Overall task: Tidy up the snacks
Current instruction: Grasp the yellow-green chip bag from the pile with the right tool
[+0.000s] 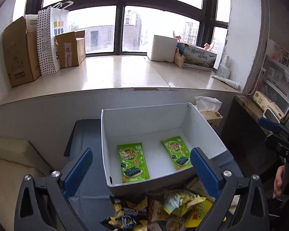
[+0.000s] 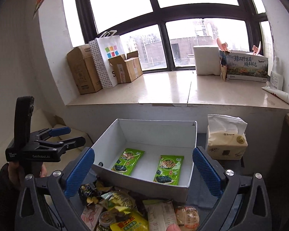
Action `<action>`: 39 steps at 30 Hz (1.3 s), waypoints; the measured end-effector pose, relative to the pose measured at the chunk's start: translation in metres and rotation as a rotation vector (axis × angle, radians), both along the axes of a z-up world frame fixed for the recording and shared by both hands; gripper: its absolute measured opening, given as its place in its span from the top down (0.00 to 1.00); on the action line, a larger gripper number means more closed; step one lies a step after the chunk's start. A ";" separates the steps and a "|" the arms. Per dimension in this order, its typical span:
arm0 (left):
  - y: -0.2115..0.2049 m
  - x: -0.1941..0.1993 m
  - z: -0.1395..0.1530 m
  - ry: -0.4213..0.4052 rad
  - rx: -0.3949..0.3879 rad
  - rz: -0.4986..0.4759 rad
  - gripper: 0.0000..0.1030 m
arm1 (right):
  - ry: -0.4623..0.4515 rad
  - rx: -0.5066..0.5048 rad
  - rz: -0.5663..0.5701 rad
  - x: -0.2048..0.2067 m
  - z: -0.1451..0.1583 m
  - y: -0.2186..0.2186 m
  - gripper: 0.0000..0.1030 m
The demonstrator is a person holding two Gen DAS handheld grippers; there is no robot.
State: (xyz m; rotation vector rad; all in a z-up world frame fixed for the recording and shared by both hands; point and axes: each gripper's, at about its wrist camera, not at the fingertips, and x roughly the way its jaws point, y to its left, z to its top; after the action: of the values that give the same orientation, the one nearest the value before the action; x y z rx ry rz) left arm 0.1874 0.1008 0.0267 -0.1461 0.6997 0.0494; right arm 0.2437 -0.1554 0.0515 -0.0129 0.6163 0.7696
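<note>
Inside white box (image 1: 206, 127), two flat green seaweed packets (image 1: 133, 163), side by side

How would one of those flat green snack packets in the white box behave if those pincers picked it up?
Probably light: each green packet lies thin and flat on the floor of the white box. Its glossy film could be slippery and would likely bend or droop from a grip on one edge. Lying so flat, it won't roll, but a push might slide it.

"genrobot.ai" on the left tool (image 2: 68, 137), chinese characters "臻品野生菌 顺丰鲜达" on printed carton (image 2: 247, 68)
</note>
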 end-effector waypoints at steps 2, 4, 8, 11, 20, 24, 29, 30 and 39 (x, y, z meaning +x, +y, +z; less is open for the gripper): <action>-0.012 -0.026 0.000 0.016 0.031 0.000 0.00 | 0.007 -0.024 0.020 -0.025 -0.005 -0.005 0.00; -0.021 -0.050 -0.002 0.009 0.044 0.003 0.00 | 0.066 -0.061 0.045 -0.044 -0.016 -0.008 0.00; -0.031 -0.085 -0.024 0.065 0.014 0.002 0.00 | 0.086 -0.034 -0.006 -0.081 -0.044 -0.020 0.00; -0.032 -0.105 -0.042 0.087 -0.013 0.013 0.00 | 0.174 -0.021 -0.004 -0.090 -0.074 -0.018 0.00; -0.026 -0.137 -0.061 0.108 -0.010 0.042 0.00 | 0.343 -0.061 0.012 -0.060 -0.134 0.028 0.00; -0.025 -0.143 -0.074 0.135 -0.030 0.045 0.00 | 0.316 -0.133 0.026 -0.045 -0.151 0.058 0.00; -0.029 -0.146 -0.091 0.177 -0.030 0.034 0.00 | 0.309 -0.204 0.034 -0.032 -0.169 0.087 0.00; -0.030 -0.146 -0.094 0.183 -0.031 0.030 0.00 | 0.315 -0.216 0.042 -0.030 -0.172 0.092 0.03; -0.040 -0.134 -0.117 0.250 -0.033 -0.005 0.00 | 0.236 -0.253 0.036 -0.039 -0.167 0.095 0.41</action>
State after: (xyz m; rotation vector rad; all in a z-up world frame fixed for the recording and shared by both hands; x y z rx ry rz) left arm 0.0534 0.0607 -0.0900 -0.1717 0.9508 0.0513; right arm 0.2044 -0.0609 -0.1151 -0.1680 0.9382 0.7292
